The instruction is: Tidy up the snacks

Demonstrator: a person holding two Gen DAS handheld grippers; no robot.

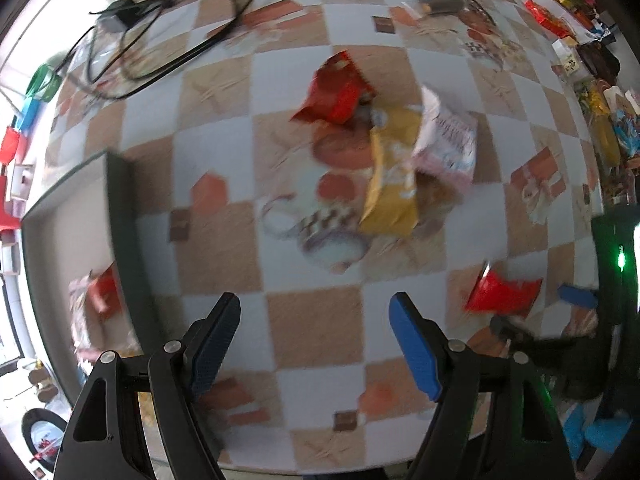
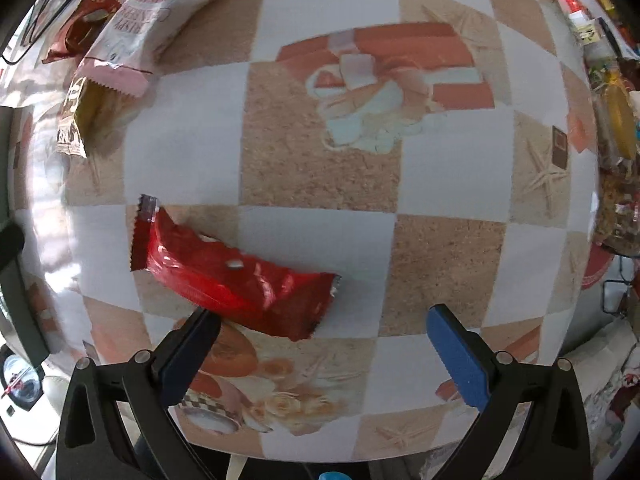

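Observation:
In the left wrist view my left gripper (image 1: 316, 304) is open and empty above the checkered tablecloth. Ahead lies a pile: a red packet (image 1: 336, 92), a yellow packet (image 1: 394, 176) and a pink-white packet (image 1: 448, 140). A grey tray (image 1: 116, 208) at the left holds snack packets (image 1: 96, 300). In the right wrist view my right gripper (image 2: 324, 316) is open just over a red snack packet (image 2: 236, 272), whose near end lies by the left finger. The same packet (image 1: 504, 294) shows at the right of the left wrist view. The pile shows top left: pink-white (image 2: 156, 20), yellow (image 2: 86, 116), dark red (image 2: 82, 24).
Black cables (image 1: 160, 36) lie at the far left of the table. Many packets and boxes (image 1: 600, 120) crowd the right edge. A bagged heap (image 2: 616, 160) sits at the right in the right wrist view. The tray's dark rim (image 2: 16, 272) is at the left.

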